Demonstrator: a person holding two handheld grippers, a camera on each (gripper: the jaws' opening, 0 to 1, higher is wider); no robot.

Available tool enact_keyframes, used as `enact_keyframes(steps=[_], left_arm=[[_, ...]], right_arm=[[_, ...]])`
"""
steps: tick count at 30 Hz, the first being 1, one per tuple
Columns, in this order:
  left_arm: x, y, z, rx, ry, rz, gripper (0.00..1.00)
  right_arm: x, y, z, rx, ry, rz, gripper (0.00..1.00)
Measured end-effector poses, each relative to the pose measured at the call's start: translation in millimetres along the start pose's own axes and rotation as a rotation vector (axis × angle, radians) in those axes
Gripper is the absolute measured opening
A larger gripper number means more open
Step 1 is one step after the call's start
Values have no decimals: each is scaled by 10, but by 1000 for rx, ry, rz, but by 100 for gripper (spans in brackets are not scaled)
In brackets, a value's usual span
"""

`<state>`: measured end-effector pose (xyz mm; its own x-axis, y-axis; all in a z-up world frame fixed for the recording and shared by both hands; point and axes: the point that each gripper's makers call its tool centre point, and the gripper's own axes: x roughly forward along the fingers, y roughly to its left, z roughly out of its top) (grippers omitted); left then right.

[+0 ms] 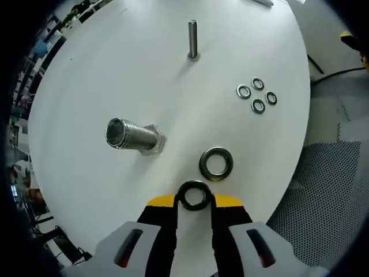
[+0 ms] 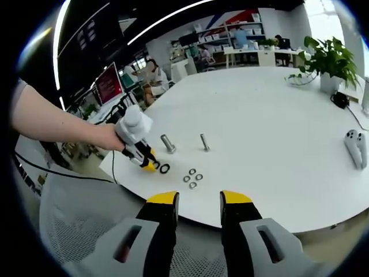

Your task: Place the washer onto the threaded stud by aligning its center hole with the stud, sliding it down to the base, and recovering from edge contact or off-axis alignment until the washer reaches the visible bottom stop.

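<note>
My left gripper (image 1: pixel 194 199) is shut on a dark large washer (image 1: pixel 194 195), held between its yellow tips just above the white table (image 1: pixel 115 69). A second large washer (image 1: pixel 216 163) lies flat right in front of it. The thick threaded stud (image 1: pixel 130 135) on a hex base stands ahead to the left. A thin stud (image 1: pixel 192 38) stands farther off. In the right gripper view, a hand holds the left gripper (image 2: pixel 152 165) near the table's edge, beside a washer (image 2: pixel 165 168) and the thick stud (image 2: pixel 168 143). My right gripper (image 2: pixel 199 199) hangs open off the table with nothing in it.
Several small washers (image 1: pixel 256 95) lie clustered to the right of the studs, also seen as small washers (image 2: pixel 191 178). A white controller (image 2: pixel 354 147) and a potted plant (image 2: pixel 326 57) sit at the table's far right. A mesh chair (image 2: pixel 75 231) is below the table edge.
</note>
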<state>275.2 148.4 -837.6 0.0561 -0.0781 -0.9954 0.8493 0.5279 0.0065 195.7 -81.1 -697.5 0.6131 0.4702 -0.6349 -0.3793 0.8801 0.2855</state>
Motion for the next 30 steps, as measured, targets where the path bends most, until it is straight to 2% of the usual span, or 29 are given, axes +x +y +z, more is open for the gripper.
enact_keyframes(steps=[7,19,30], left_arm=[[-8,6,-3,-1,-23,-3,19],[-10,30,-77,2,-8,-9,19],[-90,100,-55,-13,-39,0,19]], right_arm=[[2,-4,-12,0,6,0,30],[-4,-9,-18,-4,9,0,30],[-4,0,-14,-1,5,2,30]])
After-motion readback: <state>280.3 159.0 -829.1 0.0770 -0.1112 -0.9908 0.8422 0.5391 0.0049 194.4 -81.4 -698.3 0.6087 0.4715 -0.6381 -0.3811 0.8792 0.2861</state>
